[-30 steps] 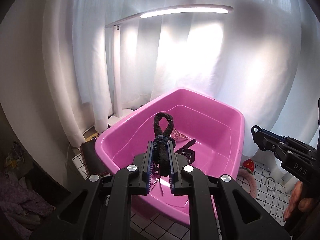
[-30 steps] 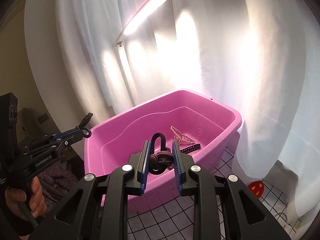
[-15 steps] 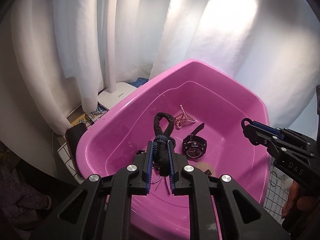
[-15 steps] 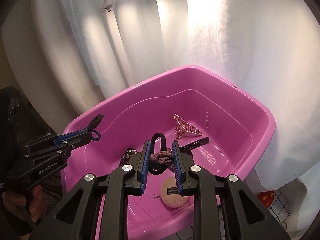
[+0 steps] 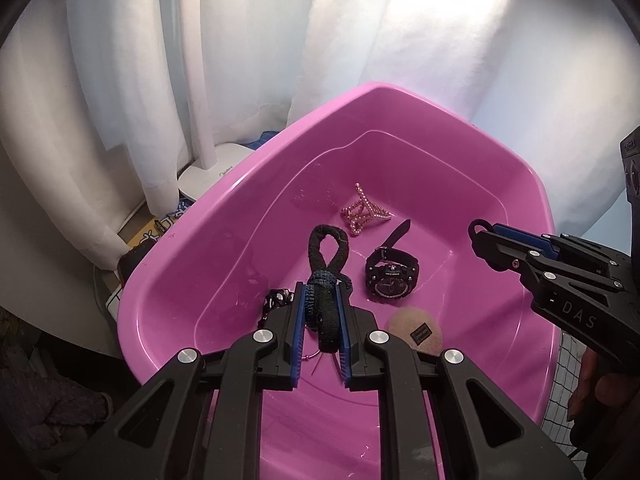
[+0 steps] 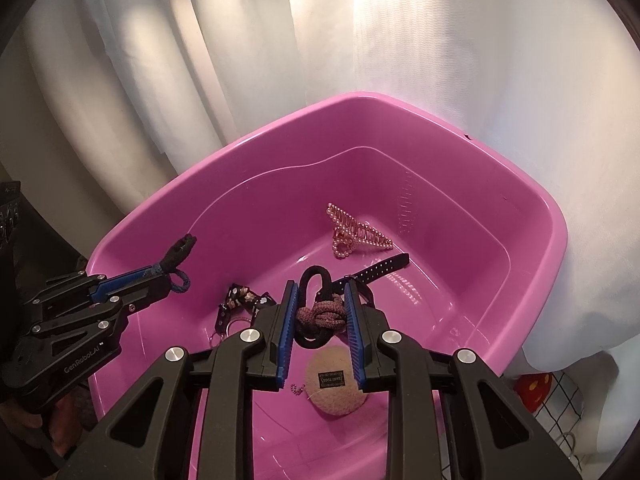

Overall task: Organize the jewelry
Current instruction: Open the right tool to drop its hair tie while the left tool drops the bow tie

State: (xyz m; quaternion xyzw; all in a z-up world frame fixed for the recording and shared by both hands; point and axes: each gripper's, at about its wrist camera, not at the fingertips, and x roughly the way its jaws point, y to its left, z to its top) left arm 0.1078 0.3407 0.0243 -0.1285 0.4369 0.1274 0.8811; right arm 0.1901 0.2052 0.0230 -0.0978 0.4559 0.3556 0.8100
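Observation:
A pink plastic tub (image 5: 224,208) (image 6: 532,200) holds a pearl hair clip (image 5: 362,211) (image 6: 356,232), a black watch (image 5: 392,272), a beige fuzzy pom-pom (image 5: 416,332) (image 6: 336,388) and a spotted black bow (image 5: 278,300) (image 6: 244,298). My left gripper (image 5: 320,312) (image 6: 176,268) is shut on black and blue hair ties (image 5: 326,264), held over the tub. My right gripper (image 6: 320,312) (image 5: 480,232) is shut on knotted black and pink hair ties (image 6: 320,316), also over the tub.
White curtains hang behind the tub. A white lamp base (image 5: 208,178) stands at the back left. A grid-patterned surface with a red item (image 6: 534,390) lies to the right of the tub.
Both grippers have moved forward and tilted down over the tub, each still holding its hair ties. More of the tub's floor and contents shows now.

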